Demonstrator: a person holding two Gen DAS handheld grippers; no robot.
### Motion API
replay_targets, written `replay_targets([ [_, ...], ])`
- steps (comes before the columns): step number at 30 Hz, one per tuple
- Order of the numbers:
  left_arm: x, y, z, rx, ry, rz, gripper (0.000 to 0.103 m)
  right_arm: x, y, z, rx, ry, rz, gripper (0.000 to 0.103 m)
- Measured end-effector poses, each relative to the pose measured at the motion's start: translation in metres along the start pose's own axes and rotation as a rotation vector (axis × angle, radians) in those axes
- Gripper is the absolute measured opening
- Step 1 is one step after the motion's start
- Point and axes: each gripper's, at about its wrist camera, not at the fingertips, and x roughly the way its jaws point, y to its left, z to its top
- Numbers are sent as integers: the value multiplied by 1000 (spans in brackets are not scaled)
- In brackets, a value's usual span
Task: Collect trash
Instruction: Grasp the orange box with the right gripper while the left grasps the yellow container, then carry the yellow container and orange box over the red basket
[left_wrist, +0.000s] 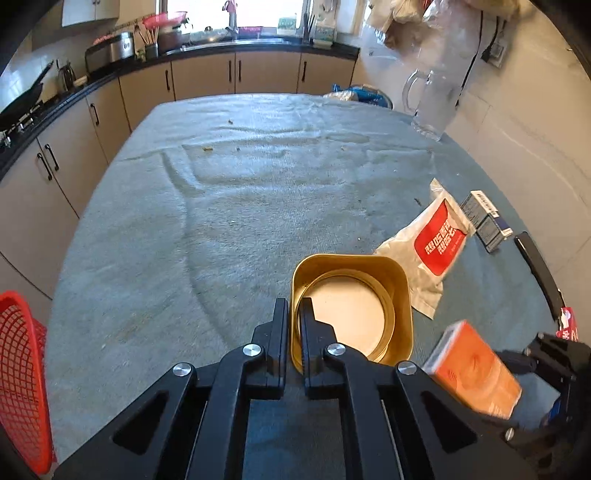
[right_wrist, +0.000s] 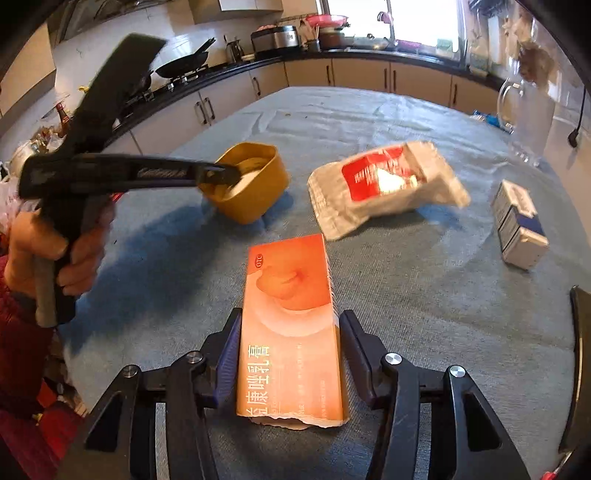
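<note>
Left claw (left_wrist: 294, 314) pinched on thin wall of gold tin (left_wrist: 354, 306), near tabletop (left_wrist: 221, 221) right edge; tin may twist or slip out when lifted. Right claw (right_wrist: 290, 332) clamped on orange box (right_wrist: 291, 332); torn end could crush. Red basket (left_wrist: 22, 376) off near-left corner; wide bare cloth ahead. White pouch (right_wrist: 384, 184) and blue-white box (right_wrist: 517, 221) crowd the right edge.

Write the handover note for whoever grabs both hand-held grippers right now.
Left hand-held gripper: shut on the near wall of the gold tin.
Right hand-held gripper: closed around the orange box, apparently gripping it.
On the table cloth: white-and-red pouch, blue-and-white box.
Red basket at the table's left edge.
Nothing visibly binned yet; all four pieces remain.
</note>
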Motion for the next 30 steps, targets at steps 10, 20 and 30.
replay_targets([
  [10, -41, 11, -16, -3, -97, 20, 6, -17, 7, 13, 62, -80, -11, 55],
  [20, -67, 28, -28, -40, -141, 22, 6, -19, 19, 22, 79, -98, -1, 55],
  [30, -96, 56, -43, -88, -182, 37, 6, -14, 49, 45, 53, -109, 35, 55],
])
